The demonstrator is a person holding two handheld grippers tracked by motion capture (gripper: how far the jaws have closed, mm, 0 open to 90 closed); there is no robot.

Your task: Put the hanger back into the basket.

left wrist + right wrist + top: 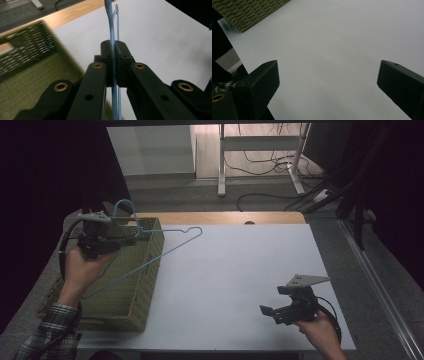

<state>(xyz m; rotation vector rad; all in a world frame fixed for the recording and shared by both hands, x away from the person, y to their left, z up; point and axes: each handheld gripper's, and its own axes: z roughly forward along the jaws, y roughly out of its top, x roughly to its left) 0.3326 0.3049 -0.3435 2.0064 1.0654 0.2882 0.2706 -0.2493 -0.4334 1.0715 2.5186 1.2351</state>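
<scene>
A light blue wire hanger [170, 242] hangs in the air over the left part of the table, above the green woven basket [145, 285]. My left gripper [136, 234] is shut on the hanger's wire, and in the left gripper view the blue wire [111, 30] runs up between the closed jaws of that gripper [114, 50]. The hanger's hook points right, over the white tabletop [235, 270]. My right gripper [267, 312] is held low over the table's front right, open, with nothing between its fingers [265, 77].
The basket stands at the table's left edge and partly overhangs it. A wooden strip [225, 217] runs along the table's far edge. Beyond it are a white desk frame [260, 150] and cables on the floor. Dark curtains close off both sides.
</scene>
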